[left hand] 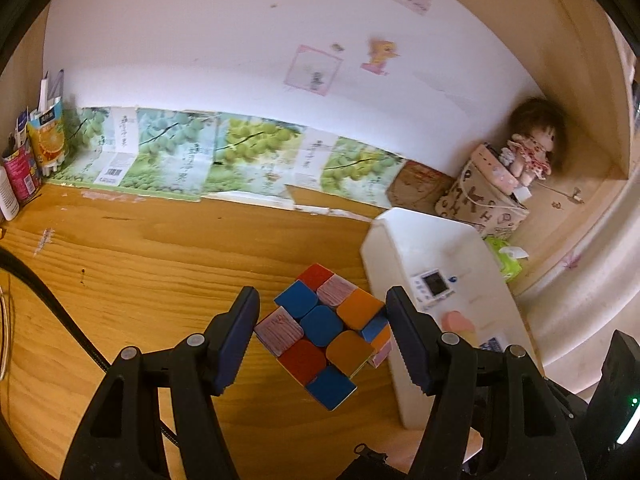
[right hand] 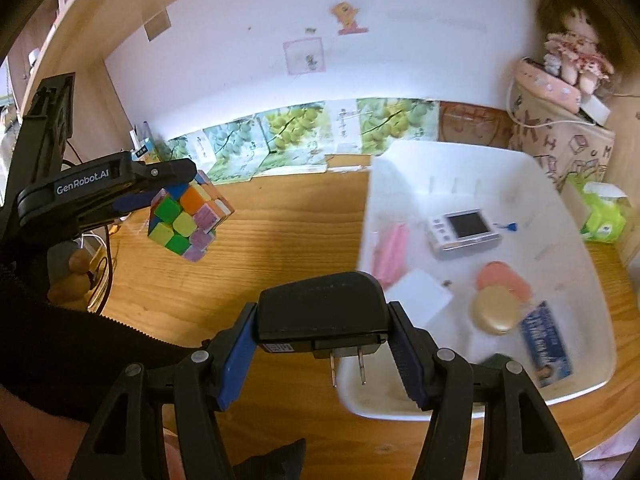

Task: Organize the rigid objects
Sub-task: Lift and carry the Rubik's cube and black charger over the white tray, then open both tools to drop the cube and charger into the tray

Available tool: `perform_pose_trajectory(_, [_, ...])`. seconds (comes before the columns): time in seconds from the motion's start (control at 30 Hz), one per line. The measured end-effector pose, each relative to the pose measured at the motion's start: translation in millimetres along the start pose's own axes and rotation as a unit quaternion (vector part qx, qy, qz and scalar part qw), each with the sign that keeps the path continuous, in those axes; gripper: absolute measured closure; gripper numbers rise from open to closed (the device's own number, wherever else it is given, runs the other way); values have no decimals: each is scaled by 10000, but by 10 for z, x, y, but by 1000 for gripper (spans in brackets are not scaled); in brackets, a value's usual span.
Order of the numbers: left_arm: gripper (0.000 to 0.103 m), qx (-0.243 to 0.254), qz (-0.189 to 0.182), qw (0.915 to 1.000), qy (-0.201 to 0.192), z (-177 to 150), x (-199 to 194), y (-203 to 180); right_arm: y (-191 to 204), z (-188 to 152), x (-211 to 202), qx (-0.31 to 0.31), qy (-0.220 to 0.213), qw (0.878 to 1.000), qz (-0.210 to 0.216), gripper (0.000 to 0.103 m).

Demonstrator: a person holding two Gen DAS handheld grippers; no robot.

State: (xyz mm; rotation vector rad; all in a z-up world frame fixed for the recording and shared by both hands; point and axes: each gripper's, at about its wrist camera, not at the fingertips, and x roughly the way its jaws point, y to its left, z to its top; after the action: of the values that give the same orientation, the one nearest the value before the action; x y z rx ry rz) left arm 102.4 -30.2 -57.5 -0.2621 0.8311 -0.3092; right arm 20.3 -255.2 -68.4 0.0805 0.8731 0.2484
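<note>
Left gripper [left hand: 322, 336] is clamped across a puzzle cube [left hand: 326, 332]: rigid, light, likely slick-faced, and held diagonally. Right gripper [right hand: 320, 344] is clamped on a stiff black power adapter [right hand: 320, 312], gripped by its flat sides, prongs facing the camera.

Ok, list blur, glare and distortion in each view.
Left wrist: fisheye bows the wooden desk; wall stickers smeared; multicoloured puzzle cube sharp. Right wrist: white plastic bin contents motion-blurred; black plug adapter sharp; no strong glare.
</note>
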Motion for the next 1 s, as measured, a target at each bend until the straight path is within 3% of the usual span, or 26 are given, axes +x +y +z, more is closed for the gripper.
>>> perform_pose_trajectory(0.5, [34, 215, -7, 9996, -191, -270, 73, -1159, -1040, -57, -374, -41, -112, 9999, 59, 40])
perform_pose_trajectory(0.77, [34, 482, 36, 9986, -202, -487, 102, -1675, -1488, -71, -327, -49, 62, 10000, 56, 40])
perform_pose_trajectory(0.9, [47, 653, -50, 9976, -213, -520, 114, -1856, -1616, -102, -302, -37, 192, 9998, 22, 40])
perform_pose_trajectory(1.0, [48, 725, -95, 9972, -151, -533, 153, -1955, -1690, -121, -291, -8, 245, 9997, 6, 40])
